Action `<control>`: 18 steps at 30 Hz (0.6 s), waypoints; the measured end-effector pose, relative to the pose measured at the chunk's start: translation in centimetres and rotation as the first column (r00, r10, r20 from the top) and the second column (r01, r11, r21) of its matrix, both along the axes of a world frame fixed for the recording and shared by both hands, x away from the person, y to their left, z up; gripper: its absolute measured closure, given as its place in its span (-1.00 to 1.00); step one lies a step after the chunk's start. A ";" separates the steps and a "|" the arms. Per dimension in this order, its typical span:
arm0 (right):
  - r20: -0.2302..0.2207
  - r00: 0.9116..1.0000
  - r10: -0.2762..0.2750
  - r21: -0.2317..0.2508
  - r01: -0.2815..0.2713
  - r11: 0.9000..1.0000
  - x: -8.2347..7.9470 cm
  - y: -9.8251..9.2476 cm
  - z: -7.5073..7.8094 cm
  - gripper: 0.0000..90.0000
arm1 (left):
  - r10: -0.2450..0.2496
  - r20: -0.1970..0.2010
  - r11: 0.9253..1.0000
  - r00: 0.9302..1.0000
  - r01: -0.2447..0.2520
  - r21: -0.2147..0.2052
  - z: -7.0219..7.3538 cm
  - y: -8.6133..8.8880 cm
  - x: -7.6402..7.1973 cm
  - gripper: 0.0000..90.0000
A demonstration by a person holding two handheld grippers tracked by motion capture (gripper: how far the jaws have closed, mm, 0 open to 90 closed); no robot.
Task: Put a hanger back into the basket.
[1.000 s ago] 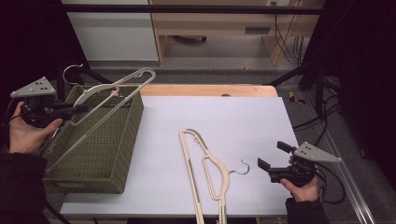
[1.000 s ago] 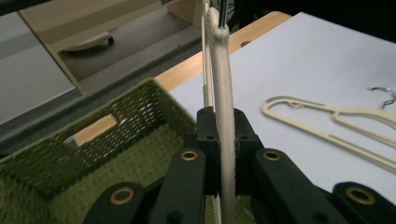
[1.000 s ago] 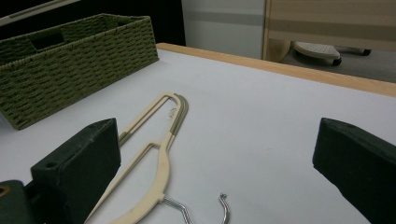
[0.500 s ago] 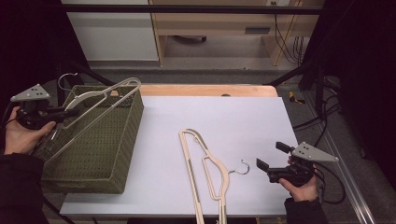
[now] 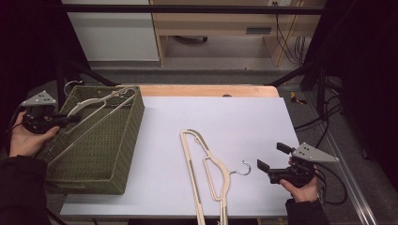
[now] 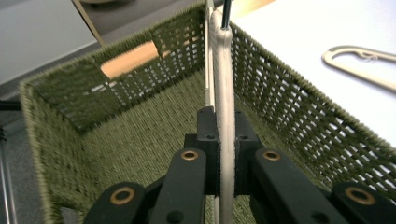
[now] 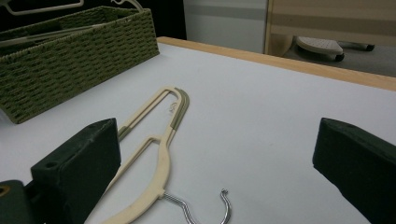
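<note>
Two claws: left claw pinching hanger over basket; right claw spread.

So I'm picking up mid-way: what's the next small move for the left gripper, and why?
Probably ease the hanger a little lower, then open the jaws. The left gripper is shut on its cream bar, and the hanger slants across the green basket, one end near the rim rather than lying on the bottom. The right gripper waits open by the second hanger.
</note>
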State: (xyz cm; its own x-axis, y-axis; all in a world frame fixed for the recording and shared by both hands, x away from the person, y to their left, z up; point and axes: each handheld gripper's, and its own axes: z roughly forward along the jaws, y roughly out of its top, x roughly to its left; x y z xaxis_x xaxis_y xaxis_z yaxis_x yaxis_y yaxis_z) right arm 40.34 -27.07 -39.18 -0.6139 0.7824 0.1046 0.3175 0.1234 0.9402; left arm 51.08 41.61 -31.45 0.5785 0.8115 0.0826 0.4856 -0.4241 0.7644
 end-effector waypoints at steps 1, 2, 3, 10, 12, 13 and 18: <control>-0.001 1.000 0.000 0.000 0.000 1.000 0.0 0.0 0.0 -0.96 | 0.001 -0.009 1.000 1.000 -0.001 0.003 -0.4 0.1 0.1 0.90; -0.001 1.000 0.002 0.000 -0.002 1.000 0.0 0.0 0.0 -0.96 | 0.004 -0.016 1.000 1.000 -0.004 -0.001 -0.8 0.1 0.1 0.90; -0.003 1.000 0.002 0.001 -0.002 1.000 0.0 0.0 0.0 -0.96 | 0.010 -0.022 1.000 1.000 -0.010 -0.014 -1.2 0.2 0.2 0.90; -0.009 1.000 0.003 -0.004 -0.003 1.000 0.1 0.2 -0.1 -0.96 | 0.055 -0.074 0.995 0.996 -0.060 -0.075 -3.9 0.3 0.4 0.89; -0.010 1.000 0.005 -0.004 -0.005 1.000 0.1 0.3 -0.1 -0.96 | 0.064 -0.082 0.994 0.995 -0.071 -0.086 -4.3 0.4 0.4 0.88; -0.011 1.000 0.005 -0.005 -0.005 1.000 0.1 0.3 -0.1 -0.96 | 0.068 -0.088 0.993 0.994 -0.076 -0.088 -4.5 0.4 0.5 0.88; -0.012 1.000 0.006 -0.003 -0.006 1.000 0.1 0.3 -0.1 -0.96 | 0.095 -0.105 0.994 0.990 -0.100 -0.041 -5.1 -0.1 0.9 0.87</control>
State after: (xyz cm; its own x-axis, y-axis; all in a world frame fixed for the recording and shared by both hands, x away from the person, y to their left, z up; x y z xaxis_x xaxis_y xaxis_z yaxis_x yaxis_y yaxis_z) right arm 40.39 -26.81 -39.30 -0.6171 0.7792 0.1102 0.3283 0.1277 0.9359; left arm 51.95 41.46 -36.60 0.5002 0.8658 -0.0116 0.5998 -0.3368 0.7258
